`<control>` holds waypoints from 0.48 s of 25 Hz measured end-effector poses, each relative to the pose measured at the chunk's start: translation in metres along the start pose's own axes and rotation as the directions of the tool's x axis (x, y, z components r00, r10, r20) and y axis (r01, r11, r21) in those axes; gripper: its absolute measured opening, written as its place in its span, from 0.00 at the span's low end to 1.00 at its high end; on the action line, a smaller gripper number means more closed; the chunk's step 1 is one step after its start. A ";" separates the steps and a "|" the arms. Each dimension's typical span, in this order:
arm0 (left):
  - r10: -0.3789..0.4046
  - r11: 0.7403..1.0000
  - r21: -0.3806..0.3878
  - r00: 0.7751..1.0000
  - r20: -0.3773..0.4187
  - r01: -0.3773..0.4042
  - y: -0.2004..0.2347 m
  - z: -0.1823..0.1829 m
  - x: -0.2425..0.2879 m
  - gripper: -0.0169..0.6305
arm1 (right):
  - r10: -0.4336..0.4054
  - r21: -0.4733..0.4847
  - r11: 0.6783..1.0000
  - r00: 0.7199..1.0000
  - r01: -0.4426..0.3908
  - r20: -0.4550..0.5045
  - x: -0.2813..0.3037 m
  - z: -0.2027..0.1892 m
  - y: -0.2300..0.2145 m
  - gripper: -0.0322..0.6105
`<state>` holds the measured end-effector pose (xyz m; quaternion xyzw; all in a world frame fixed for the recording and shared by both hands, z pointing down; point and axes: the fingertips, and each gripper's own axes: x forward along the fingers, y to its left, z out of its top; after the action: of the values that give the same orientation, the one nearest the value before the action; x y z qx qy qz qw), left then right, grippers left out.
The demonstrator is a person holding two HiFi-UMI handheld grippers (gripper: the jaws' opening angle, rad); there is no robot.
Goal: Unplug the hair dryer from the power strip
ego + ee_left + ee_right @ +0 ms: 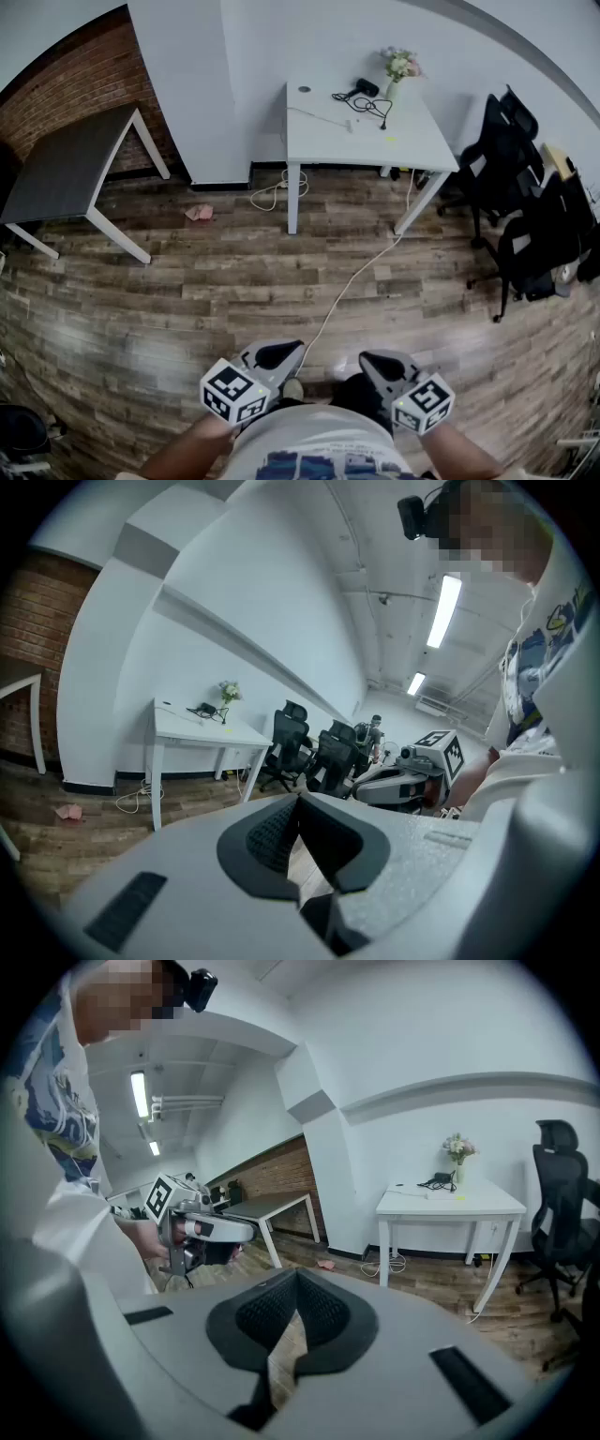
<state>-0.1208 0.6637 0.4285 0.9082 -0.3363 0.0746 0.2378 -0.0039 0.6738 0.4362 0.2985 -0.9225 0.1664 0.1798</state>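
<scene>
Well short of the job: left gripper [274, 356] and right gripper [382, 366] held low at the waist, both clenched tip to tip on nothing, only floor [187, 300] glimpsed through the slot beneath the ribbed black pads; dryer [362, 89] far off on the white table [412, 141], a small black lump with its dark cord [373, 108] looped loose beside a vase of flowers [400, 66]; strip not made out for certain from here, perhaps the flat white piece on the tabletop, perhaps down by the white coil [277, 192] under the table. Likely troubles: tripping on the pale cable [352, 277] trailing over the planks toward the feet, enough to drag its far end loose; yanking the dark cord rather than gripping the plug, apt to tip the light vase or pull the dryer off the edge; slipping off a smooth hard plug with narrow jaws. Matte grey gripper shells; glossy wood-grain planks; thin slanted table legs; black mesh chairs [511, 159] at the right.
</scene>
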 end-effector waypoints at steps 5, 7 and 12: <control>-0.015 1.000 0.002 1.000 -0.006 0.015 0.011 -0.002 0.008 0.03 | -0.008 0.014 1.000 1.000 0.009 -0.025 0.008 -0.003 -0.008 0.04; -0.021 1.000 0.005 1.000 -0.009 0.021 0.016 0.001 0.015 0.03 | -0.011 0.019 1.000 1.000 0.012 -0.019 0.011 -0.001 -0.016 0.04; -0.022 1.000 0.021 1.000 -0.016 0.023 0.032 0.012 0.045 0.03 | -0.005 0.037 0.999 1.000 0.005 -0.007 0.029 0.003 -0.047 0.04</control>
<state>-0.1078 0.6106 0.4433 0.9138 -0.3234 0.0828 0.2314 0.0023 0.6224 0.4559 0.3034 -0.9179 0.1838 0.1780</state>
